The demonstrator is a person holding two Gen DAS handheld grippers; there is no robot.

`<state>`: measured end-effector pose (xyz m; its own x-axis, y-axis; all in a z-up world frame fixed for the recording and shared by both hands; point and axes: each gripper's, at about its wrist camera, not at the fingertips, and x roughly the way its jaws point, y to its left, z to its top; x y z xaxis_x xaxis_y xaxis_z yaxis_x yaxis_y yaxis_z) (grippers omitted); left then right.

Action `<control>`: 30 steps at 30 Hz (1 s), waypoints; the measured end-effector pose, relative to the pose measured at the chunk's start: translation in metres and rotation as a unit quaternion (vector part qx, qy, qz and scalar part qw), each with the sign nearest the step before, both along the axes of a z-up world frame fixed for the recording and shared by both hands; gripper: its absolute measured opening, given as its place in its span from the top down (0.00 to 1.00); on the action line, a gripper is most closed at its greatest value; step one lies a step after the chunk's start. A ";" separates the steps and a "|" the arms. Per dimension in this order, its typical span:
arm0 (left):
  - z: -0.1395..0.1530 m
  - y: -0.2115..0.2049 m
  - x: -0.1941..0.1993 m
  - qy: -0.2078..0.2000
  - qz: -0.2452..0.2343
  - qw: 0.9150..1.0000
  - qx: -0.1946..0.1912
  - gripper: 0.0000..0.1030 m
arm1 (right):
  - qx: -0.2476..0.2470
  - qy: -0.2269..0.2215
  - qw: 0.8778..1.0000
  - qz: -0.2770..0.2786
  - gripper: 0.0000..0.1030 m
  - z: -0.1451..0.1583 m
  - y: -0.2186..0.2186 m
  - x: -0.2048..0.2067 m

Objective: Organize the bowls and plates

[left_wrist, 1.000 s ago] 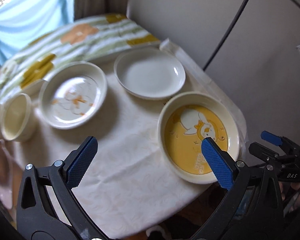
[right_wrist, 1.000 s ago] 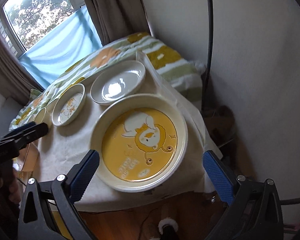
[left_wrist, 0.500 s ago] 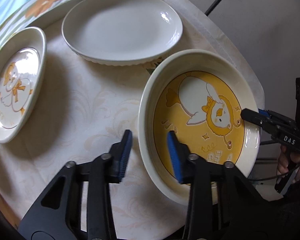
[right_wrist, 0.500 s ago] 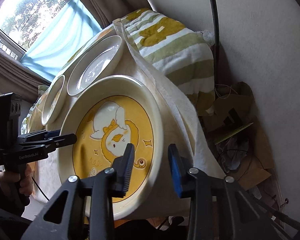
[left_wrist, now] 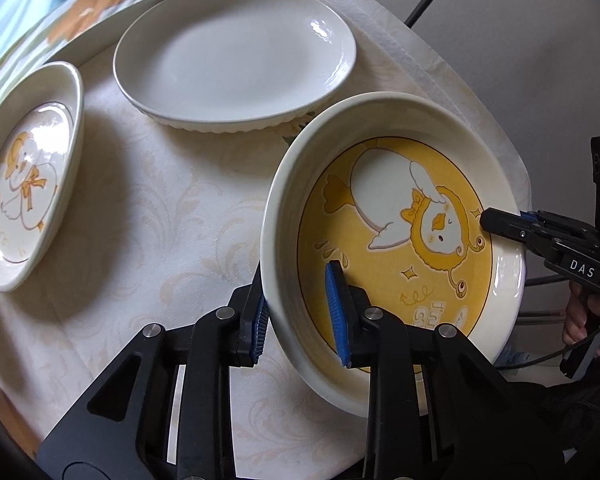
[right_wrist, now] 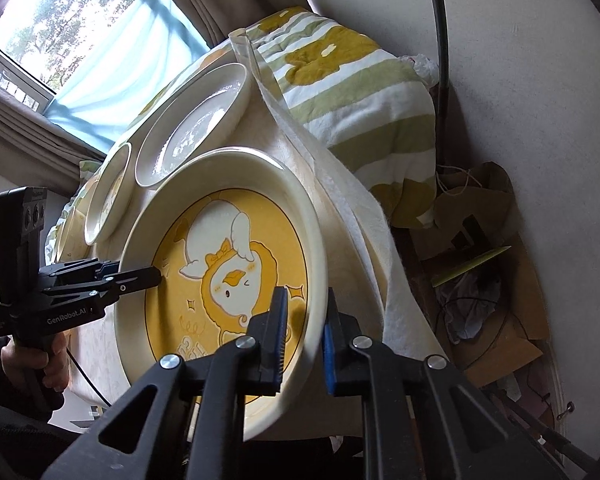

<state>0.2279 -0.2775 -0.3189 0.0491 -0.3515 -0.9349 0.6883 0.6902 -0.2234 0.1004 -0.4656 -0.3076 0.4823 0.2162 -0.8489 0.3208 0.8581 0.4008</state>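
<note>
At surface's near edge: large cream ceramic plate with yellow duck picture (left_wrist: 396, 240).
Left hand-held gripper (left_wrist: 300, 312): just clamped on plate's rim.
Right hand-held gripper (right_wrist: 304, 336): just clamped on opposite rim.
Meaning: lift may follow.

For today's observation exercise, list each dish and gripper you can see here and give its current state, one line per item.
yellow duck plate: gripped at opposite rims by both grippers.
left gripper: just closed on the plate's rim.
right gripper: just closed on the opposite rim.
white plate: empty, on the tablecloth.
small duck dish: empty, untouched.
</note>
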 end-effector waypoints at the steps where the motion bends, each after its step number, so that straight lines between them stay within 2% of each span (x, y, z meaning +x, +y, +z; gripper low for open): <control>1: 0.001 0.002 -0.001 -0.001 0.002 1.000 -0.001 0.77 | -0.002 0.001 1.000 0.002 0.86 0.002 0.001 0.001; 8: 0.012 0.017 -0.005 -0.008 0.022 1.000 -0.004 0.77 | -0.007 0.007 0.999 0.033 0.86 0.011 0.006 0.008; 15: 0.048 0.064 -0.014 -0.029 0.091 0.995 -0.011 0.77 | -0.012 -0.009 0.995 0.098 0.86 0.039 0.035 0.031; 22: 0.077 0.147 -0.034 -0.051 0.188 0.981 -0.013 0.77 | -0.003 -0.030 0.982 0.185 0.86 0.061 0.096 0.067; 30: 0.074 0.248 -0.051 -0.039 0.271 0.962 -0.001 0.77 | 0.020 -0.022 0.967 0.255 0.86 0.043 0.191 0.093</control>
<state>0.1769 -0.0297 -0.2451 0.2955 -0.2554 -0.9206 0.2417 0.9522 -0.1866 0.1933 -0.2742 -0.2647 0.3394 0.4679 -0.8160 -0.1573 0.8835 0.4412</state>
